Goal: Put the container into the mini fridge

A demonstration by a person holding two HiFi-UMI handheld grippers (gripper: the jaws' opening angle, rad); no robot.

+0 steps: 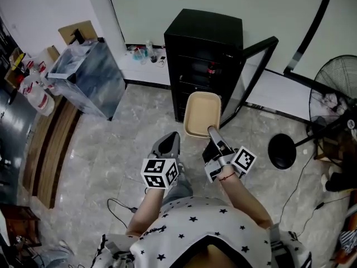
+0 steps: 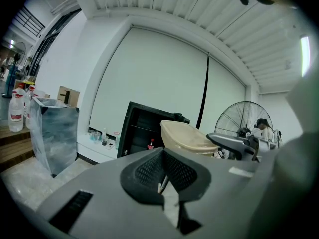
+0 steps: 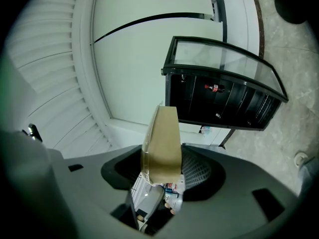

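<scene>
The black mini fridge (image 1: 203, 43) stands against the wall, its glass door (image 1: 254, 71) swung open to the right. A beige plastic container (image 1: 202, 113) hangs in front of the open fridge, just below its shelves. My right gripper (image 1: 213, 132) is shut on the container's near rim. In the right gripper view the container (image 3: 162, 143) stands edge-on between the jaws, with the fridge (image 3: 219, 98) beyond. My left gripper (image 1: 170, 141) is shut and empty, level with the right one and left of the container (image 2: 187, 136). A small bottle (image 1: 211, 68) sits inside the fridge.
A standing fan (image 1: 334, 99) with a round black base (image 1: 281, 151) stands to the right. A shiny metal box (image 1: 89, 77) is to the left of the fridge. Water bottles (image 1: 33, 94) stand at the far left, small items (image 1: 146, 53) on the white ledge. Cables lie on the tiled floor.
</scene>
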